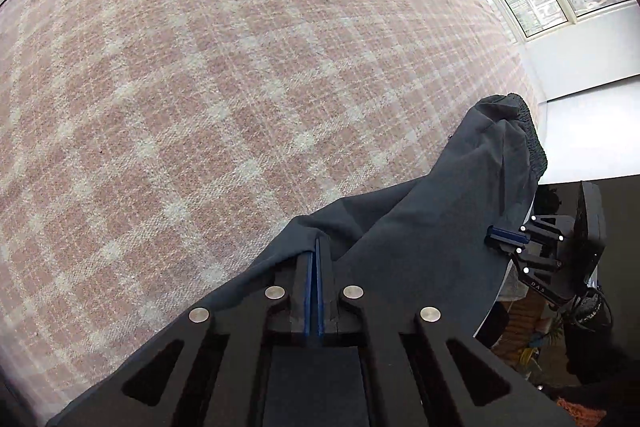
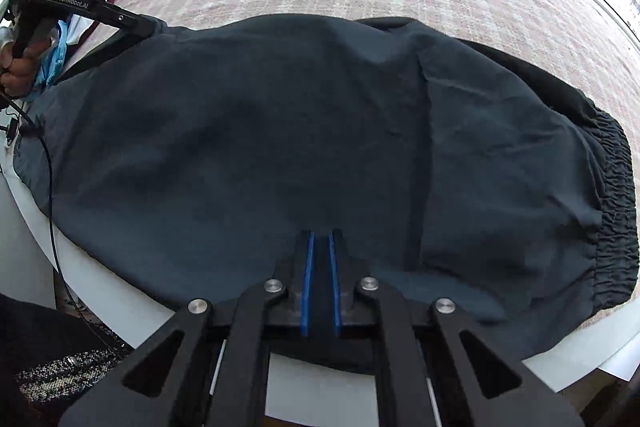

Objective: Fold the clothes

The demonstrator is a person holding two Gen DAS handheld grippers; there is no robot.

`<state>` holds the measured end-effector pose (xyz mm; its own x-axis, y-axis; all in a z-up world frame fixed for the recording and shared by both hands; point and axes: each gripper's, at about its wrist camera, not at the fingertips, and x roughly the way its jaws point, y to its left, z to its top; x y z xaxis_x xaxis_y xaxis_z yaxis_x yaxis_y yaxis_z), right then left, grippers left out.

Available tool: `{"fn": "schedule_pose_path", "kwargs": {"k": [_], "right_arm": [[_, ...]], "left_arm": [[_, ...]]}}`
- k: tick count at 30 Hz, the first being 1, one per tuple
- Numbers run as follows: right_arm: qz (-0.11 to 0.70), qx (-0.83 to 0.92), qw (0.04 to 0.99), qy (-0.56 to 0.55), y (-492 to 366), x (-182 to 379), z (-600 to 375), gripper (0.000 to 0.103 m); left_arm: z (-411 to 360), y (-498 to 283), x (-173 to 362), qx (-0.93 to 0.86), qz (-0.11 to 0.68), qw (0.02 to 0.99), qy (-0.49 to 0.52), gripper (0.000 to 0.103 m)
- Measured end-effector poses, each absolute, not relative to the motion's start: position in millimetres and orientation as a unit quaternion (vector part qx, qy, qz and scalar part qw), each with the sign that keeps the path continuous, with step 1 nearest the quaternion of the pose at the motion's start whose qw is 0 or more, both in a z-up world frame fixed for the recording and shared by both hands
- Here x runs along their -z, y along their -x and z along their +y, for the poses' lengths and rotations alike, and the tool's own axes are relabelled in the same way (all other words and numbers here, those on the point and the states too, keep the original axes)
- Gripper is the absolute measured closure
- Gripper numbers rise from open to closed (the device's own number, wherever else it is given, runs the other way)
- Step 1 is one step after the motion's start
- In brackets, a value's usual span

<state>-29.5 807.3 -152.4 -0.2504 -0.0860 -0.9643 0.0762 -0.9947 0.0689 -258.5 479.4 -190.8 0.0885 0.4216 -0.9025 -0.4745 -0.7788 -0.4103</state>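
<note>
Trousers (image 2: pixel 304 147) of dark slate cloth were spread across a white table (image 2: pixel 116 303), their near edge hanging a little over its rim, so that the cloth could be taken from the side where the person stood. The gathered elastic waistband (image 2: pixel 616 203) lay at the right end of the trousers, and the leg end ran off to the left. A second dark layer showed along the far edge of the trousers, which was judged to mean that one lengthwise fold was already made; this could not be told for certain.

At the near edge of the trousers the right gripper (image 2: pixel 320 243) was pointed steeply down, its blue pads drawn in narrow with dark cloth seen between them. It was judged to be pinched on that edge, though a firm hold could not be confirmed. At the left end of the trousers the left gripper (image 1: pixel 316 247) was closed tight on a raised ridge of cloth, pulled up into a peak. The two grips were judged to be set apart along the trousers so that the near edge could be lifted evenly and carried over without sagging.

Beyond the trousers a pink checked carpet (image 1: pixel 240 67) was seen, and by their left end a hand (image 2: pixel 18 71) was wrapped round the left gripper's handle.
</note>
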Motion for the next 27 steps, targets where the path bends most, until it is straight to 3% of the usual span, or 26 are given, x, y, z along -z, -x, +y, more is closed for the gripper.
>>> {"fn": "schedule_pose_path", "kwargs": {"k": [4,6,9,13,19,22,24,25,27], "right_arm": [[0.015,0.793,0.050,-0.608,27,156,800,0.095],[0.012,0.792,0.050,-0.609,28,155,800,0.095],[0.003,0.789,0.052,-0.612,32,154,800,0.095],[0.027,0.790,0.049,-0.611,35,152,791,0.095],[0.042,0.788,0.046,-0.613,43,149,782,0.095],[0.042,0.787,0.043,-0.613,47,145,785,0.095],[0.050,0.789,0.040,-0.611,48,144,781,0.095],[0.053,0.790,0.039,-0.610,49,144,779,0.095],[0.055,0.791,0.038,-0.608,52,143,777,0.095]], "left_arm": [[475,270,184,-0.695,0.033,0.317,0.645,0.102],[463,280,186,-0.699,-0.003,0.304,0.648,0.101],[447,292,189,-0.697,-0.048,0.290,0.654,0.096],[451,272,183,-0.685,-0.018,0.319,0.655,0.082],[480,263,190,-0.658,0.005,0.342,0.671,0.070],[493,263,201,-0.643,0.007,0.349,0.682,0.069],[498,263,206,-0.641,-0.002,0.351,0.683,0.075],[501,263,205,-0.645,-0.001,0.350,0.679,0.101],[506,262,204,-0.657,0.006,0.346,0.670,0.103]]}}
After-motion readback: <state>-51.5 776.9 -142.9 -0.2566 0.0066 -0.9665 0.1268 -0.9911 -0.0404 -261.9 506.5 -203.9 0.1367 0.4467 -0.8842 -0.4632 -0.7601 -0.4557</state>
